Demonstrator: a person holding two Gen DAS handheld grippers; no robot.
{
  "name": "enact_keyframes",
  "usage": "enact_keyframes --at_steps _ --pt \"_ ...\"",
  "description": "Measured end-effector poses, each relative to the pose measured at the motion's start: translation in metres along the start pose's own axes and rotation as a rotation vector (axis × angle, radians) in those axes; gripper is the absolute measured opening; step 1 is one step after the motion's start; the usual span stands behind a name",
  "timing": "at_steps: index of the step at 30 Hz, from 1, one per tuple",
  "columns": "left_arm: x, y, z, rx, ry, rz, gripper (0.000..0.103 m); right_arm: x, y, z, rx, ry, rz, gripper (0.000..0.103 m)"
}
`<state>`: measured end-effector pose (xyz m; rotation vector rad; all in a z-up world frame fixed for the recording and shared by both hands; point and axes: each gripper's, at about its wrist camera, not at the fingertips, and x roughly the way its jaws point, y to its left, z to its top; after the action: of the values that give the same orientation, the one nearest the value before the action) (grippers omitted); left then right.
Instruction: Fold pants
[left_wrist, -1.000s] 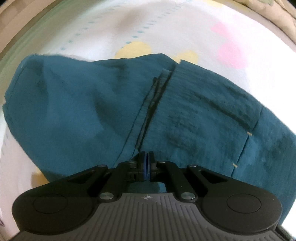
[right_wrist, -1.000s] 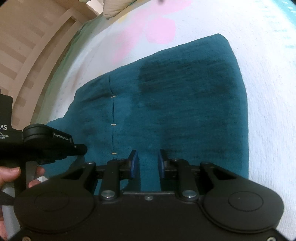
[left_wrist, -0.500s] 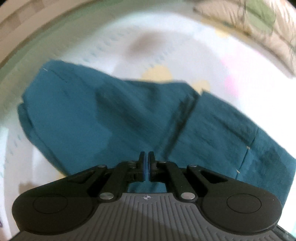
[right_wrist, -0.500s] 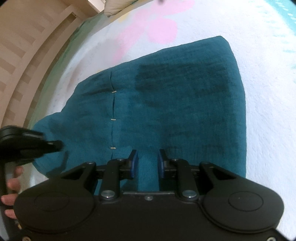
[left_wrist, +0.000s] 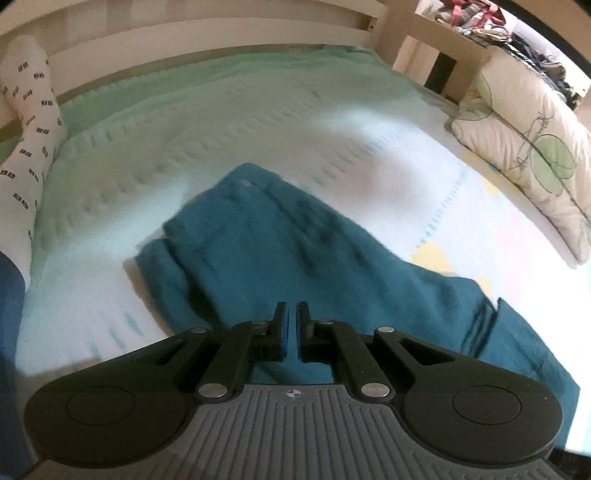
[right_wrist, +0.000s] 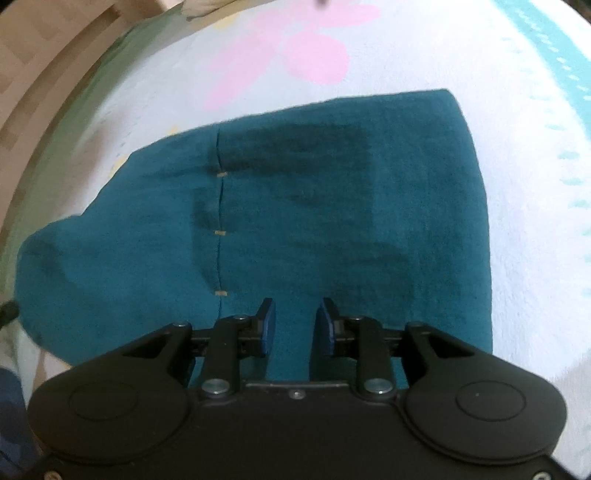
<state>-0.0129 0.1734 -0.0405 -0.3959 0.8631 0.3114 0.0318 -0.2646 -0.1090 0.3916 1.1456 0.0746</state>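
Pants (left_wrist: 280, 243) flat on bedspread (left_wrist: 258, 129) | pillow (left_wrist: 532, 147) aside | left tool (left_wrist: 290, 325) clenched, empty | right tool (right_wrist: 294, 325) opening, released

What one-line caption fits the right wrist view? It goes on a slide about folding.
Right gripper opening, nothing clamped, above teal pants folded on a flowered blanket.

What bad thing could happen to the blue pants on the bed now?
1. The right gripper is opening its jaws right over the teal pants; if a pad snags the cloth as it lifts, the neat fold could get dragged open.
2. The left gripper has nearly shut jaws holding nothing, and the pants' far end looks bunched, so the next fold may come out crooked.
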Motion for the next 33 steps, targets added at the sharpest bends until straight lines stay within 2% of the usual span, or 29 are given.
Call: enact_keyframes --at_steps 4,7,10,11,12,13,14,15,16,18,21,23,25,31,33 --pt "0.005 0.037 0.003 -0.002 0.019 -0.055 0.005 0.004 0.015 -0.002 0.005 -0.014 -0.017 0.042" --pt "0.012 0.054 0.003 0.01 0.052 -0.026 0.005 0.008 0.026 -0.003 -0.013 -0.014 -0.039 0.042" --pt "0.011 0.067 0.004 -0.009 0.035 -0.012 0.006 0.013 0.033 0.0 -0.02 -0.002 -0.032 0.042" --pt "0.012 0.071 0.004 -0.023 0.035 -0.021 0.013 0.014 0.034 0.003 -0.024 0.001 -0.031 0.042" --pt "0.014 0.076 0.005 -0.042 0.037 -0.038 0.031 0.015 0.036 0.005 -0.03 0.002 -0.03 0.042" --pt "0.017 0.079 0.006 -0.064 0.047 -0.061 0.04 0.016 0.039 0.007 -0.037 0.002 -0.021 0.042" --pt "0.021 0.082 0.007 -0.089 0.064 -0.095 0.053 0.015 0.042 0.008 -0.043 0.003 -0.011 0.042" --pt "0.025 0.086 0.008 -0.108 0.078 -0.118 0.06 0.017 0.045 0.009 -0.047 0.006 -0.003 0.042" --pt "0.027 0.086 0.009 -0.123 0.083 -0.132 0.061 0.018 0.048 0.01 -0.05 0.007 0.002 0.042" --pt "0.03 0.083 0.01 -0.114 0.069 -0.12 0.068 0.02 0.051 0.011 -0.058 0.006 0.012 0.042" --pt "0.04 0.077 0.011 -0.071 0.073 -0.051 0.069 0.023 0.052 0.01 -0.068 0.012 0.02 0.042" --pt "0.047 0.079 0.011 -0.079 0.09 -0.029 0.069 0.025 0.048 0.008 -0.071 0.017 0.026 0.042" --pt "0.049 0.08 0.009 -0.096 0.079 -0.016 0.069 0.026 0.046 0.006 -0.065 0.018 0.033 0.042" --pt "0.061 0.07 0.015 -0.122 0.045 0.002 0.081 0.03 0.036 0.013 -0.075 0.023 0.06 0.042" --pt "0.064 0.066 0.018 -0.147 0.036 0.018 0.081 0.029 0.037 0.013 -0.082 0.022 0.067 0.042"
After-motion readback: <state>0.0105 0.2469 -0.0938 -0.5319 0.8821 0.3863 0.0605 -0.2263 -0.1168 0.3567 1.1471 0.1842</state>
